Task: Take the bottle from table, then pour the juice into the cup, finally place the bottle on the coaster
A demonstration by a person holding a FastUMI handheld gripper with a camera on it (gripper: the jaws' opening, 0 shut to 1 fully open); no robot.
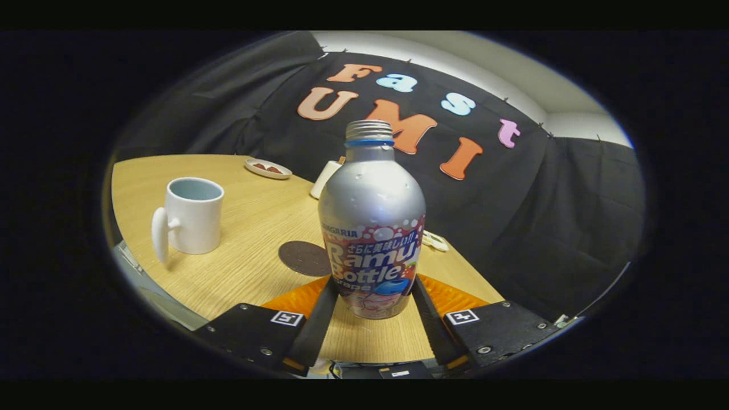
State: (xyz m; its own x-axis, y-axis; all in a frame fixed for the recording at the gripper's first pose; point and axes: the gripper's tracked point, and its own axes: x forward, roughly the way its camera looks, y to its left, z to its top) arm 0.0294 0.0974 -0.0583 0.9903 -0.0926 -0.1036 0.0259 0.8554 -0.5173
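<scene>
The bottle stands upright between the two fingers of the hand-held gripper, its lower body pressed on both sides — the fingers are closed on it just above its base. It is a silver metal bottle with a rounded shoulder, a narrow threaded neck with no cap on it, and a blue ring just below the thread. A printed wrap covers its lower half; small droplets or bumps dot the bare metal above. What is inside it cannot be told.

To the left of the bottle, well apart from it, a white cup sits on the tabletop with its handle turned toward the camera. It is a plain glazed cylinder; its pale inner wall shows near the rim, and whether it holds anything cannot be told.

A dark round coaster lies flat on the tabletop just behind and to the left of the bottle, partly hidden by it. The tabletop is light wood-grain with a curved edge.

Farther back — near the booth's cloth wall — a shallow white dish holds a few small reddish-brown pieces, and a white container peeks out behind the bottle's shoulder.
</scene>
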